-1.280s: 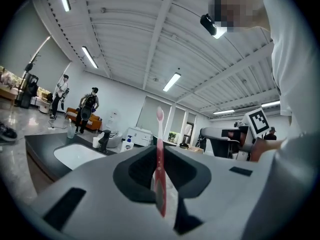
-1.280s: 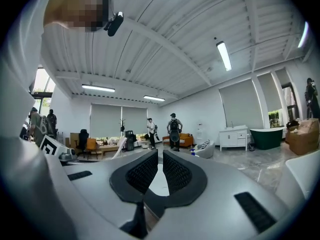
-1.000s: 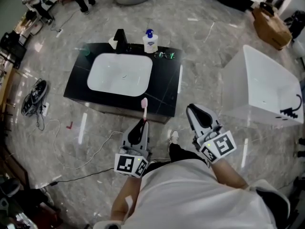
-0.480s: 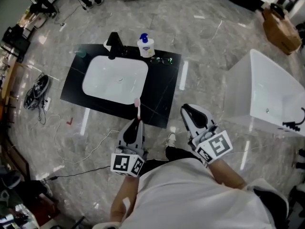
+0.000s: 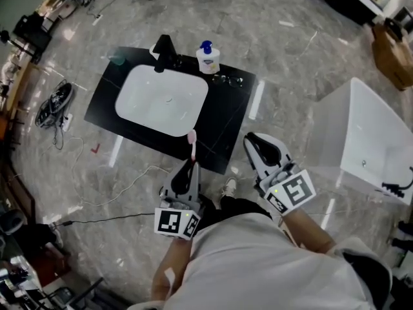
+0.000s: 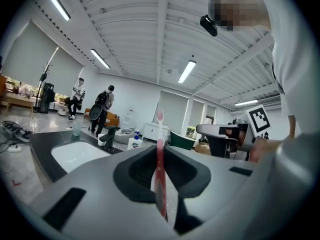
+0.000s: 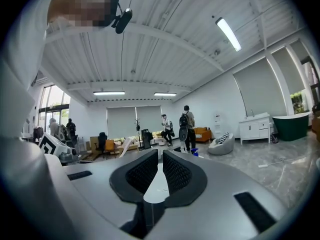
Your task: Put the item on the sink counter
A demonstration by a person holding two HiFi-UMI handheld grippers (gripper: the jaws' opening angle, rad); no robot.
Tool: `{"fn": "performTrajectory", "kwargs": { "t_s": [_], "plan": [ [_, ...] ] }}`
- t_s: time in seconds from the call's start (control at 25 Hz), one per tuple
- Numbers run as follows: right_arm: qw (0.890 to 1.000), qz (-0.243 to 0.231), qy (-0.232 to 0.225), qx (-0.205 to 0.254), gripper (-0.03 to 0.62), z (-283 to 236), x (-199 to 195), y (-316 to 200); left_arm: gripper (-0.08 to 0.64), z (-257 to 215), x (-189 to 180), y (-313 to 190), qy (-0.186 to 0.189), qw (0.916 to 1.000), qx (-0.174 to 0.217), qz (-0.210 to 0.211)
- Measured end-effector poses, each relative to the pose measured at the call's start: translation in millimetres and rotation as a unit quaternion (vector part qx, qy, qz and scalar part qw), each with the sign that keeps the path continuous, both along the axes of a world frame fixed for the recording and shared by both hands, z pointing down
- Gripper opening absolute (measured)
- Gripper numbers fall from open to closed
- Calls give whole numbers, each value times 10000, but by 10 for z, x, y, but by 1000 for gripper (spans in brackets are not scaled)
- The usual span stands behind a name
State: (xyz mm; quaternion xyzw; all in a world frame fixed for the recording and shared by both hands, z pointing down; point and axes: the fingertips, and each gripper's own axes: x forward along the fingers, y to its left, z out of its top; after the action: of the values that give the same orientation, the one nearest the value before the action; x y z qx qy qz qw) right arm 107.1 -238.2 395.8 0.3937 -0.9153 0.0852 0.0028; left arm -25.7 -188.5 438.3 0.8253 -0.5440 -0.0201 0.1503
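Note:
A pink toothbrush (image 5: pixel 191 147) stands upright in my left gripper (image 5: pixel 188 170), whose jaws are shut on its handle. Its head reaches just over the front edge of the black sink counter (image 5: pixel 226 118). In the left gripper view the toothbrush (image 6: pixel 160 154) rises between the pads, with the counter (image 6: pixel 40 140) and white basin (image 6: pixel 75 154) ahead to the left. My right gripper (image 5: pixel 260 147) hovers above the floor to the right of the counter's front corner. It is shut with nothing in it (image 7: pixel 160 160).
On the counter's back edge stand a black faucet (image 5: pixel 162 49), a soap pump bottle (image 5: pixel 208 58) and a cup (image 5: pixel 117 59). A white bathtub (image 5: pixel 368 141) stands to the right. Shoes (image 5: pixel 55 105) and a cable (image 5: pixel 116 199) lie on the marble floor; people stand far off.
The head view has swayed a little, so the counter shifts in the picture. Both grippers keep their places and the toothbrush stays held upright.

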Motion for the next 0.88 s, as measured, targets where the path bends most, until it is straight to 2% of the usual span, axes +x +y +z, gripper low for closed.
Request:
{"fn": "performTrajectory", "kwargs": {
  "t_s": [0.2,0.4,0.52,0.76,0.88],
  "plan": [
    [9998,176,85,32,55,13,68,-53,41,177,-7,-160,60,9999,-24,105],
    [9994,321,134,-57,55,-11,68,-68,41,-68,-38,-300,-24,9996,179,236],
    [9994,298,191,6,55,-57,2,-84,41,0,-119,-389,13,9997,184,174],
    [9993,334,183,22,55,-97,-81,-80,41,284,-194,-651,-198,9995,-189,138],
    [9990,402,188,25,55,-96,-45,-70,41,468,-155,-800,-425,9984,-325,188]
  ]
}}
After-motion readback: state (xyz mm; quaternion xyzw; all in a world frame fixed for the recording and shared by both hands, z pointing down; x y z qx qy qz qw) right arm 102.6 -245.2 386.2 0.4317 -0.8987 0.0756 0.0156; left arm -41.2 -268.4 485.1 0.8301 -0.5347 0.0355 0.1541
